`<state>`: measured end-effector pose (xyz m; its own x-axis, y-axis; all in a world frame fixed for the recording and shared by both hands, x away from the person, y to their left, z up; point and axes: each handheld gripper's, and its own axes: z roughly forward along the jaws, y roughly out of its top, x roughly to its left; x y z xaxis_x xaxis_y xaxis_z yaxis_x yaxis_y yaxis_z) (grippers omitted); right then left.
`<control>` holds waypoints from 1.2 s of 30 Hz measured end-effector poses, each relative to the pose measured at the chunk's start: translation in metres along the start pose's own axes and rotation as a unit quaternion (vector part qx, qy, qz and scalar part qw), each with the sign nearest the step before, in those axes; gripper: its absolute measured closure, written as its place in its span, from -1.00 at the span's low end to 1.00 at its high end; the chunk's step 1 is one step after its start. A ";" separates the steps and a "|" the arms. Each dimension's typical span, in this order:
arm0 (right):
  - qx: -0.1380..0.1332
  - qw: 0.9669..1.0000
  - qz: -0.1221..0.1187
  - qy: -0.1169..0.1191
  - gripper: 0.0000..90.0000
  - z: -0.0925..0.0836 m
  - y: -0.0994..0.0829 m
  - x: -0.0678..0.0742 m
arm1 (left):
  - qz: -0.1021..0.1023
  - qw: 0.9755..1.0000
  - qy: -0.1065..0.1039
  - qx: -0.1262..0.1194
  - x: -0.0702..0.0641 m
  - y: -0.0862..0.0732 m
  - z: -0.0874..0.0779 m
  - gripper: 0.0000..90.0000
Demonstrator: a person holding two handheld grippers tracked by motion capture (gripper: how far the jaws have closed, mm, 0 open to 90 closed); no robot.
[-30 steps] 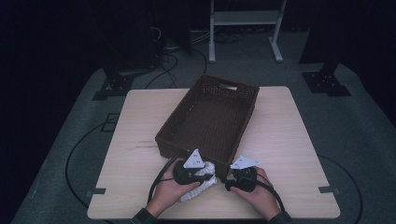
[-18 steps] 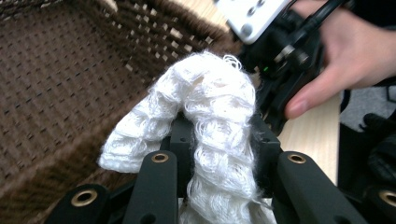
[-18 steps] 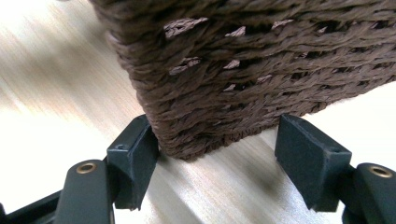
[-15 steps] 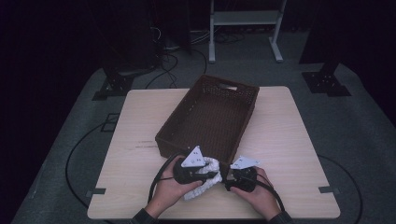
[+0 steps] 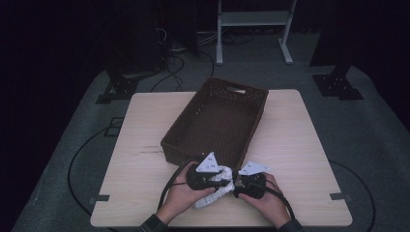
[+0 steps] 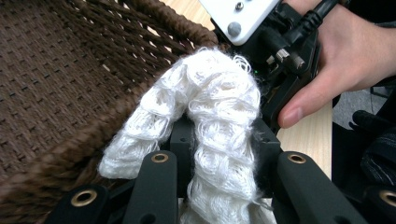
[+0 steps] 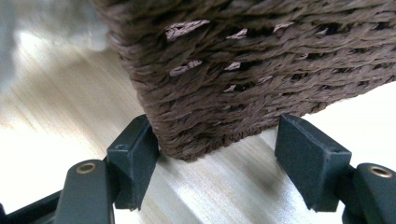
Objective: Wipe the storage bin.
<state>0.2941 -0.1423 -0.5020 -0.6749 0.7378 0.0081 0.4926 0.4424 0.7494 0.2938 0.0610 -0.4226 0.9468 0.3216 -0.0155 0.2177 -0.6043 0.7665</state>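
We're at a light wood table (image 5: 300, 145) with a big dark brown woven basket (image 5: 217, 123) sitting slanted in the middle, its long axis running from about 7 o'clock to 1 o'clock. Next down in size is the fluffy white knitted cloth (image 5: 215, 191), right at the table's 6 o'clock edge, just outside the basket's near corner. In the left gripper view it arches up over the basket rim (image 6: 84, 144). Our left tongs (image 5: 212, 180) are clamped narrow on that cloth (image 6: 219, 140). Our right tongs (image 5: 238, 186) sit at 3 o'clock of the left ones, jaws spread wide around the basket's bottom corner (image 7: 201, 140), left pad touching the weave.
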 end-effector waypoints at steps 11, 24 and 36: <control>0.000 1.000 0.001 0.000 -0.34 0.000 0.000 0.000 | -0.012 0.999 -0.014 0.049 0.007 -0.017 0.026 0.53; 0.000 1.000 -0.001 0.000 -0.33 0.000 0.000 0.000 | -0.011 0.999 -0.006 0.042 0.003 -0.021 0.010 0.52; -0.001 0.999 -0.024 0.039 0.10 -0.013 -0.006 -0.005 | -0.038 0.999 0.021 0.030 0.013 -0.040 -0.024 0.52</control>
<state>0.2871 -0.1549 -0.4983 -0.7389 0.6734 0.0244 0.4574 0.4746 0.7520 0.2914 0.1067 -0.4377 0.9166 0.3973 -0.0436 0.3032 -0.6200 0.7236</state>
